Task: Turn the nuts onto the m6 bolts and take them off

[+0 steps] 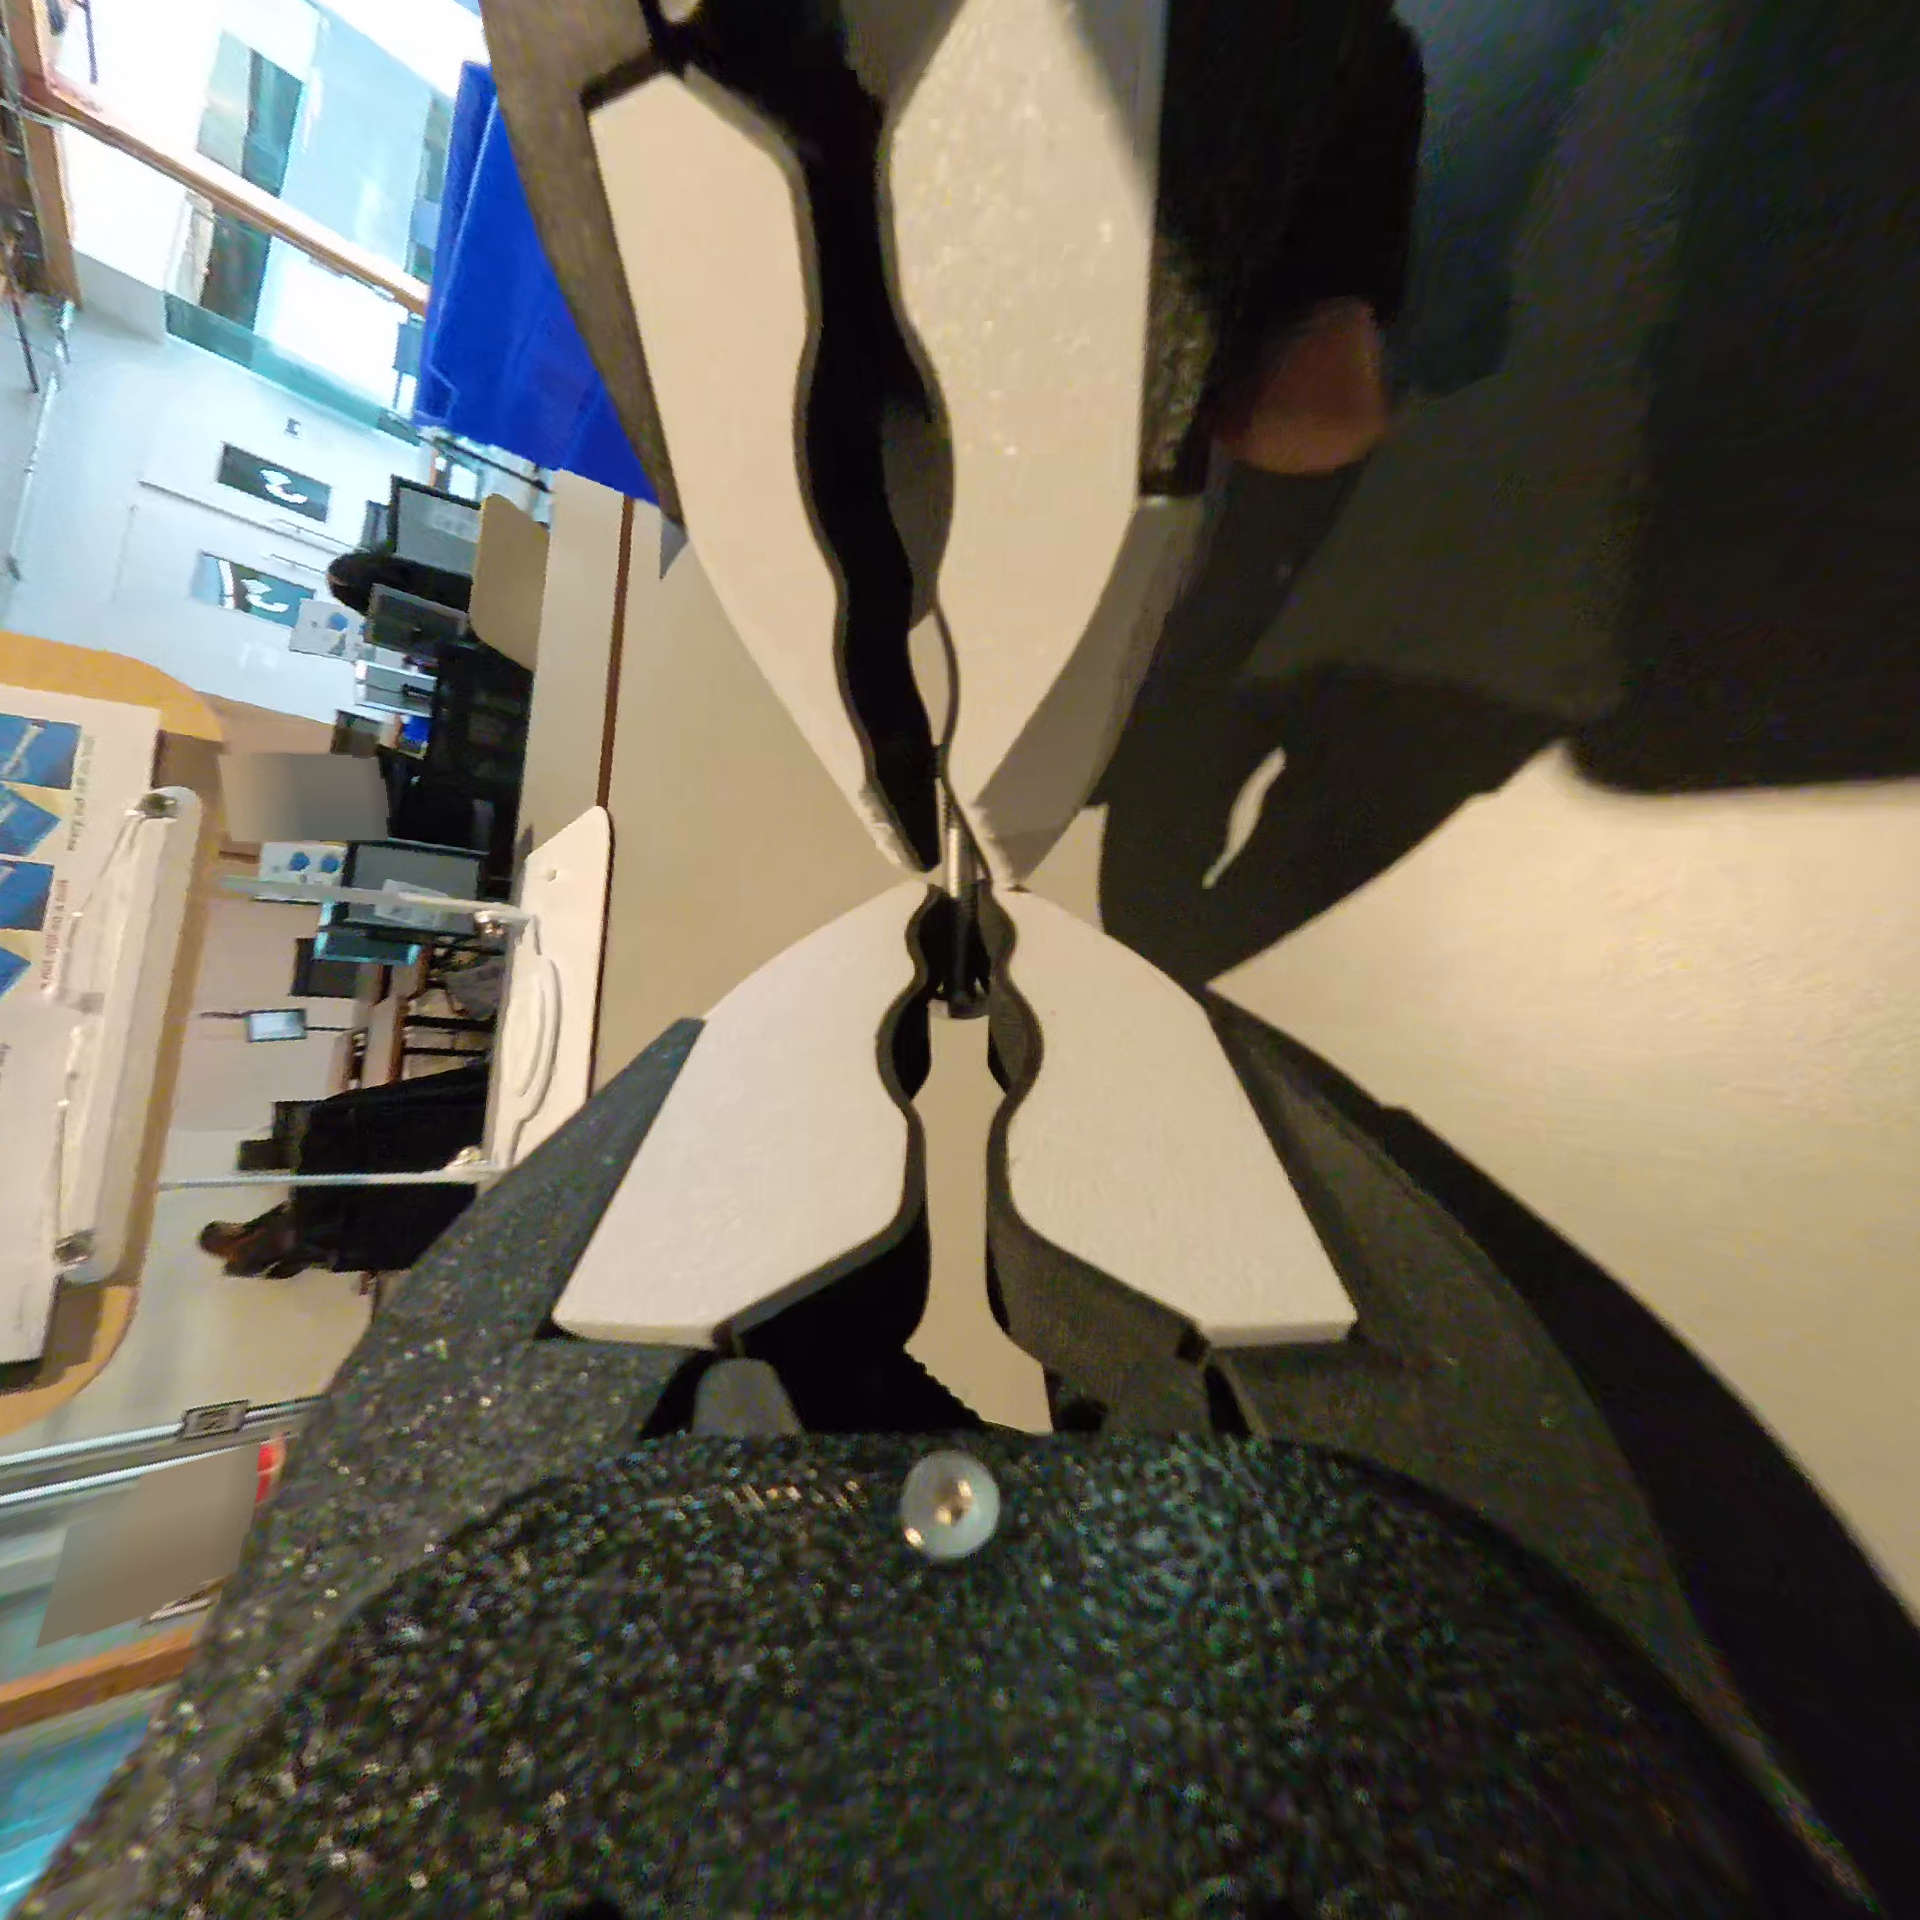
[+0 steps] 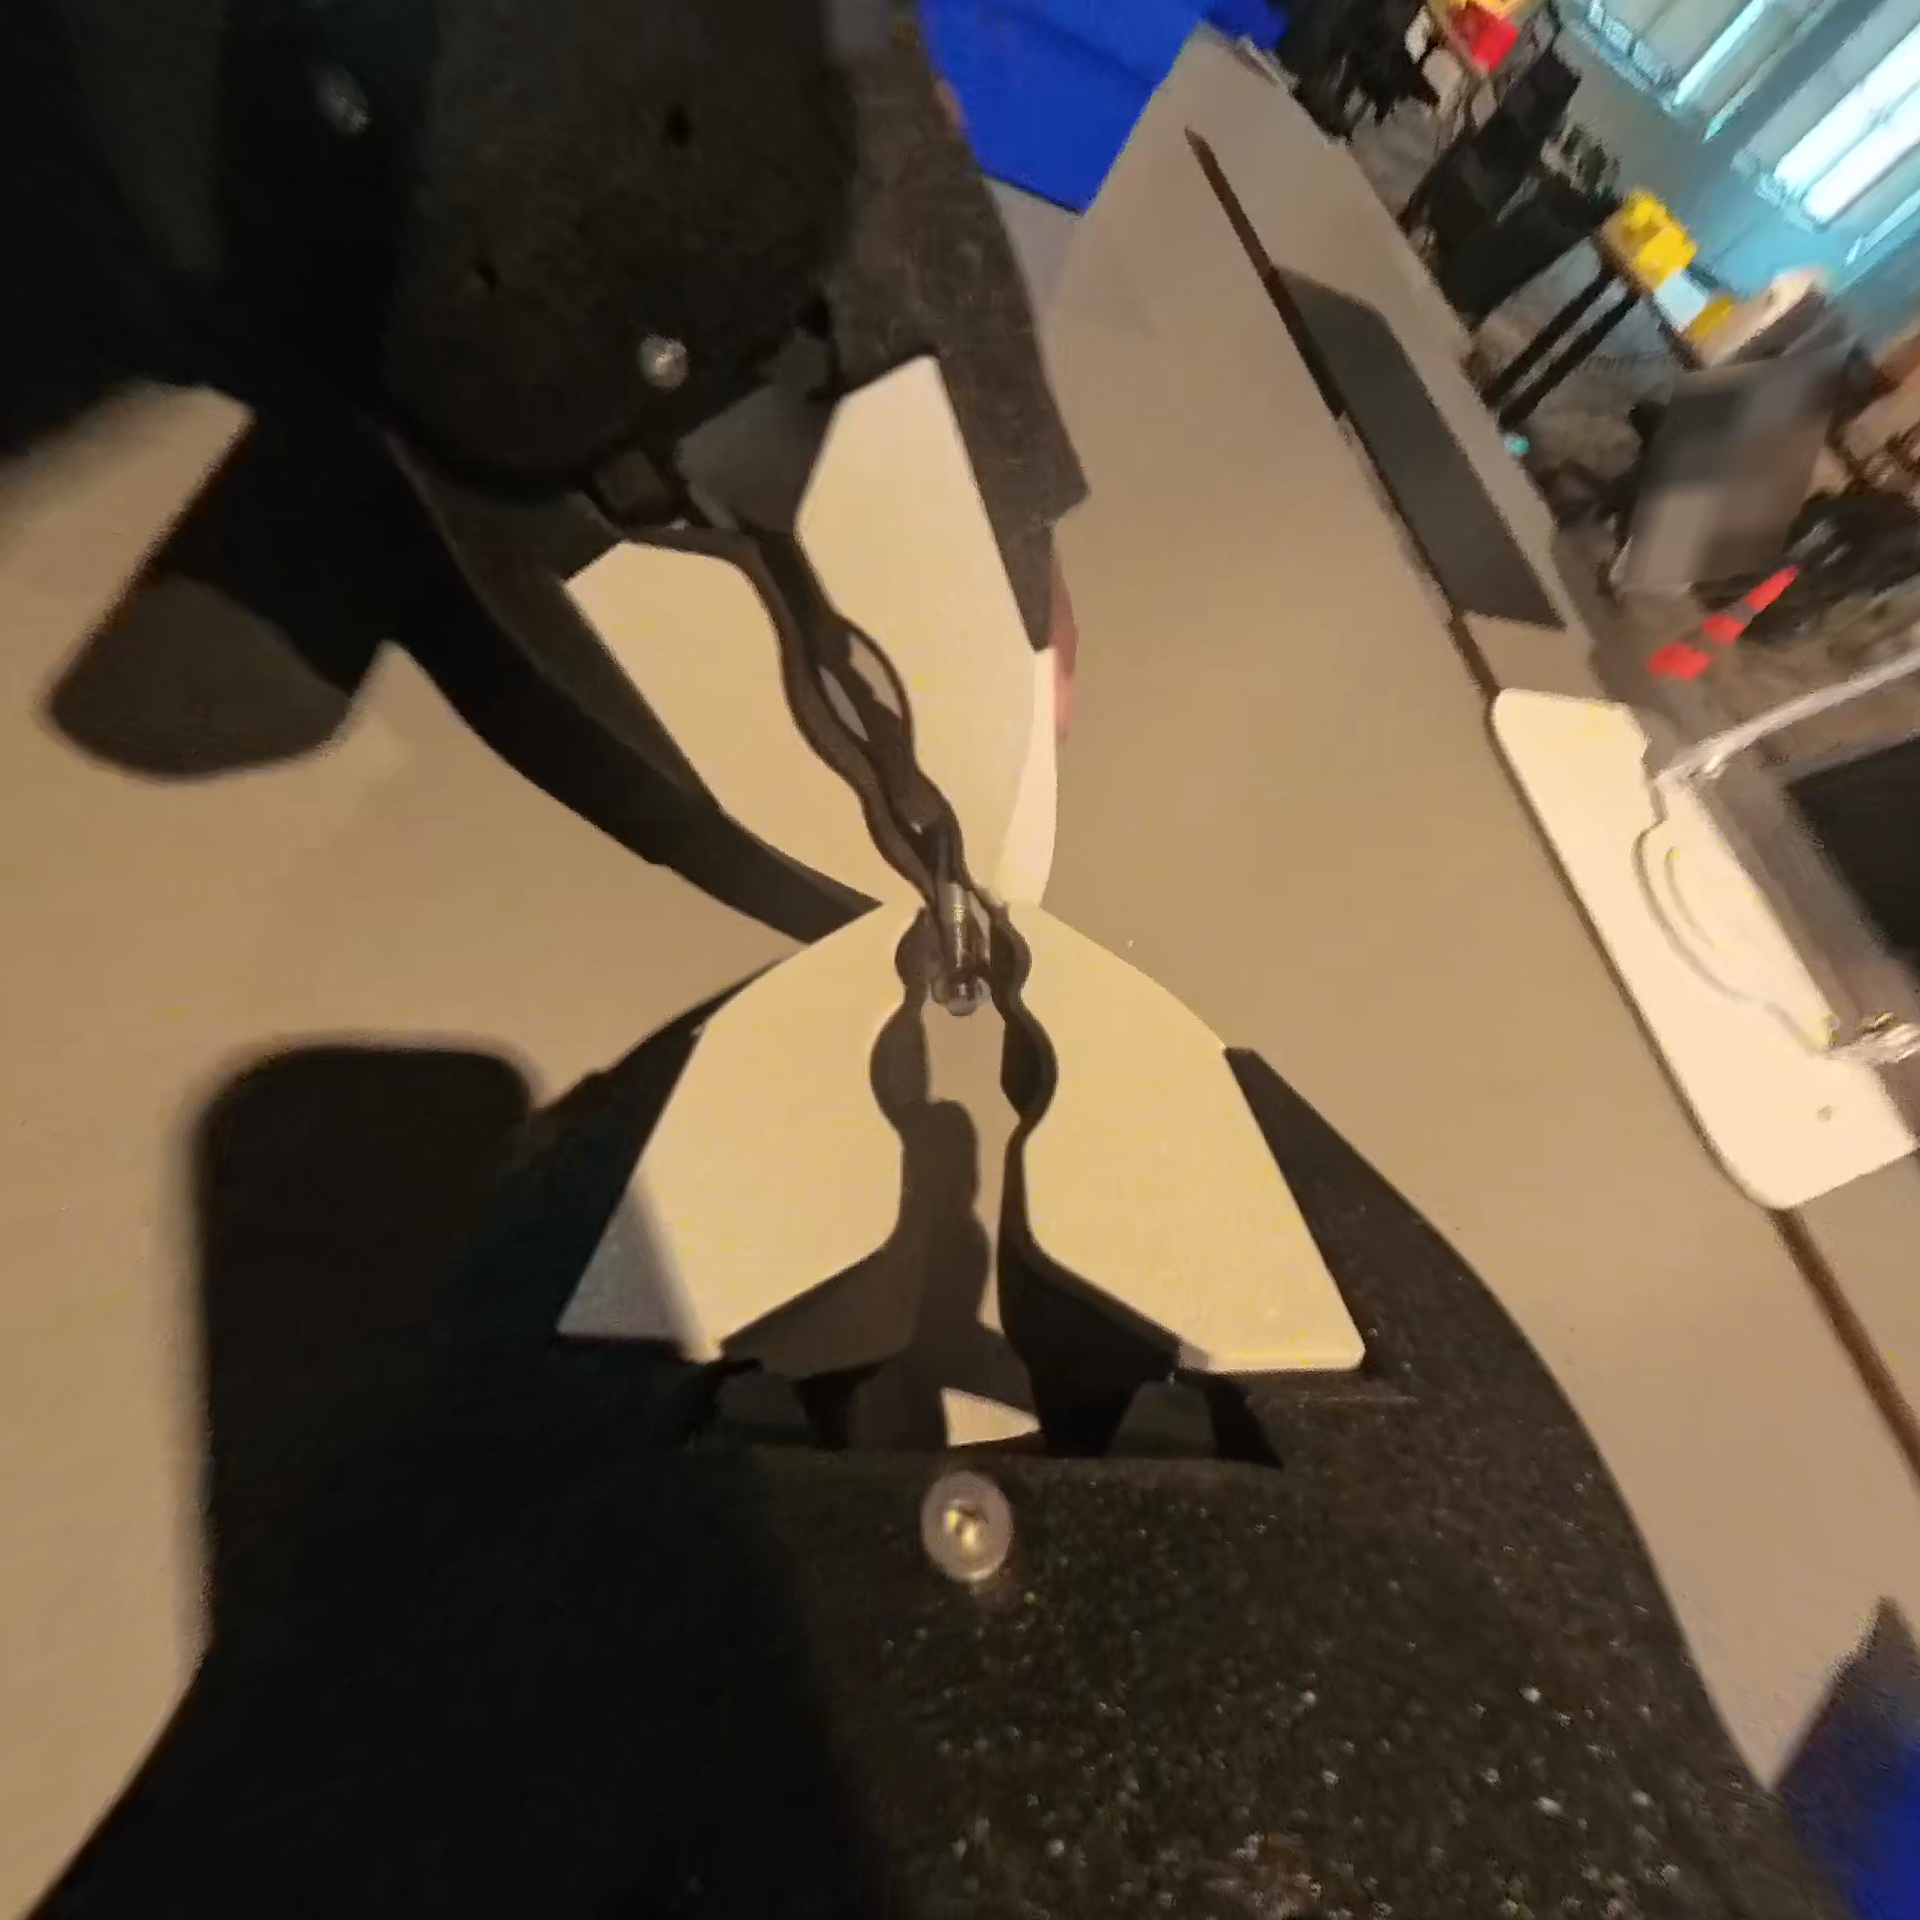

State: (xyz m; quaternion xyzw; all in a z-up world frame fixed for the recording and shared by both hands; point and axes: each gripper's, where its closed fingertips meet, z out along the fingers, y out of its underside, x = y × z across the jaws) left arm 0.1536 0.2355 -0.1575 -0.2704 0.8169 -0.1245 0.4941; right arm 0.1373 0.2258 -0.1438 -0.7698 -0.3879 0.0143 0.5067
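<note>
The two grippers meet tip to tip above the pale table (image 2: 1247,727). A silver threaded M6 bolt (image 2: 954,928) runs between their tips. My right gripper (image 2: 956,935) is shut on the bolt, whose rounded end (image 2: 956,997) shows between its white fingers (image 2: 1132,1122). In the left wrist view the bolt thread (image 1: 954,857) sticks out toward the right gripper (image 1: 951,821). My left gripper (image 1: 958,940) is shut on a small dark piece, seemingly the nut (image 1: 958,971), at the bolt's near end. In the right wrist view the left gripper (image 2: 935,868) comes in from the top.
A white plate with a cable (image 2: 1662,935) lies at the table edge and also shows in the left wrist view (image 1: 556,987). A blue bin (image 1: 499,312) stands behind. A person's hand (image 1: 1309,384) holds the right gripper. Desks, monitors and people fill the background. Both grippers' tips are close together, under 4 cm apart.
</note>
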